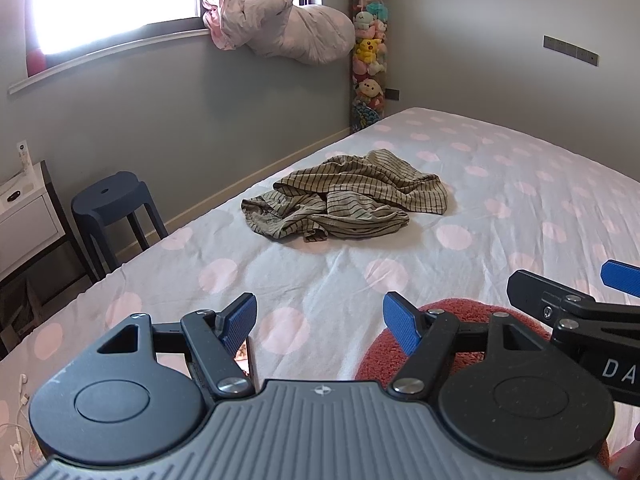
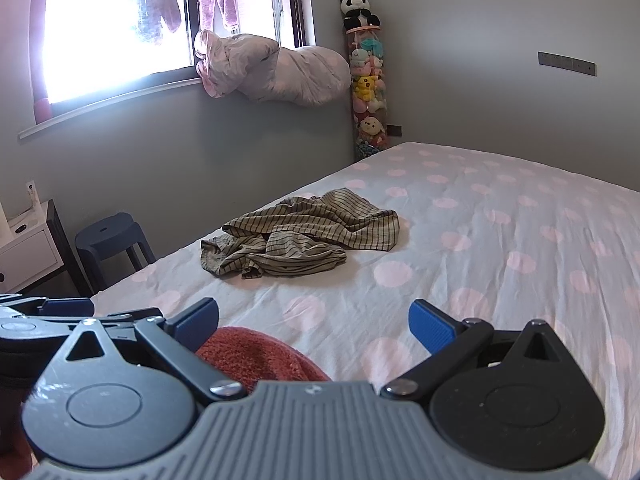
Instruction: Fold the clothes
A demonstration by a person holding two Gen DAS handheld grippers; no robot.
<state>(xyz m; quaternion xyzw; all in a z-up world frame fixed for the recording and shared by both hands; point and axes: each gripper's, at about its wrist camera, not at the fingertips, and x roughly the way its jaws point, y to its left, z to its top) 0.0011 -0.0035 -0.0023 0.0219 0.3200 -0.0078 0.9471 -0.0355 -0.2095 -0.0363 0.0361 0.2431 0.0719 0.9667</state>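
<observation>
ahead, crumpled striped garment (image 1: 344, 200) on bed (image 1: 520, 208), both grippers open

Navy stool (image 1: 114, 208) beside polka-dot bed (image 1: 500, 208); plush-toy tube (image 1: 369, 56) in corner.

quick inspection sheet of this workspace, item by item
surface: bed with a pink-dotted sheet, lightly wrinkled
job's things: one striped garment crumpled in a heap mid-bed, unfolded
clutter: red fuzzy fabric at the near edge, under the claws
grippers: left claw open, empty; right claw open, empty; both short of the garment
cables: white earphone cable at the near left edge of the bed
surroundings: dark stool and white cabinet left of the bed; bundled duvet on the windowsill; tube of plush toys in the corner
</observation>
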